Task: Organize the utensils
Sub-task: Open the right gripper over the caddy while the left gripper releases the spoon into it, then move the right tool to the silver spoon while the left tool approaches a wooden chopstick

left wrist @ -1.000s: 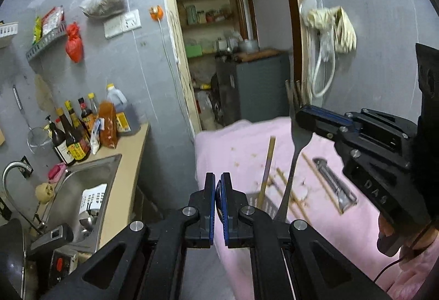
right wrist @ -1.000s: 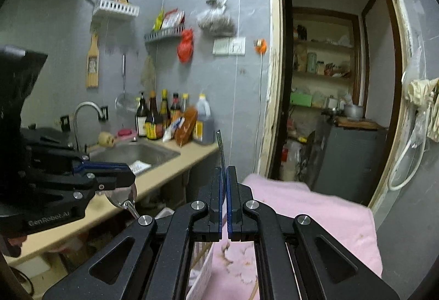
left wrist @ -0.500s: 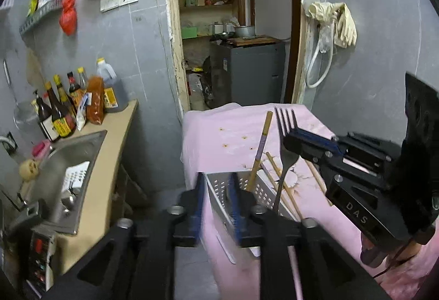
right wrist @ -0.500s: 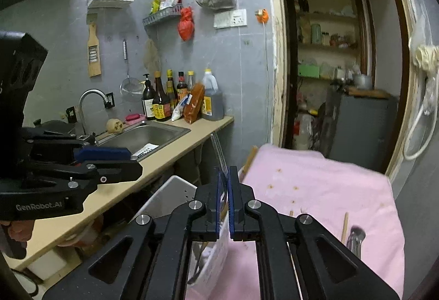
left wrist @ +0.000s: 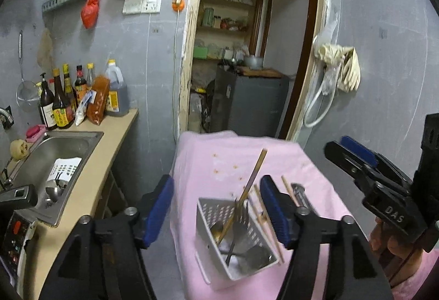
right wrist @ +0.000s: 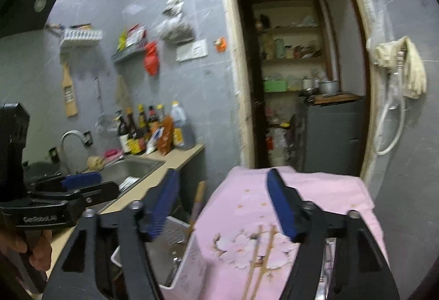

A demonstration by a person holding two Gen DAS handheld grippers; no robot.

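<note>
A white perforated utensil basket [left wrist: 208,212] stands on the pink cloth [left wrist: 219,163]. A fork [left wrist: 238,220], a spoon and a wooden chopstick [left wrist: 253,176] stand in it. My left gripper [left wrist: 216,213] is open and empty, its fingers either side of the basket. My right gripper [right wrist: 222,206] is open and empty above the cloth; it also shows at the right of the left wrist view [left wrist: 356,160]. Two chopsticks [right wrist: 259,253] and a metal tool [left wrist: 300,197] lie on the cloth to the right of the basket [right wrist: 186,253].
A counter [left wrist: 90,179] with a steel sink [left wrist: 52,154] and sauce bottles [left wrist: 63,99] runs along the left. A doorway [left wrist: 247,53] with a grey cabinet [left wrist: 247,102] lies behind the table. A grey wall [left wrist: 384,53] stands at the right.
Both grippers have opened. The right gripper let go of the fork, which now stands in the basket. The left gripper opened around the basket.
</note>
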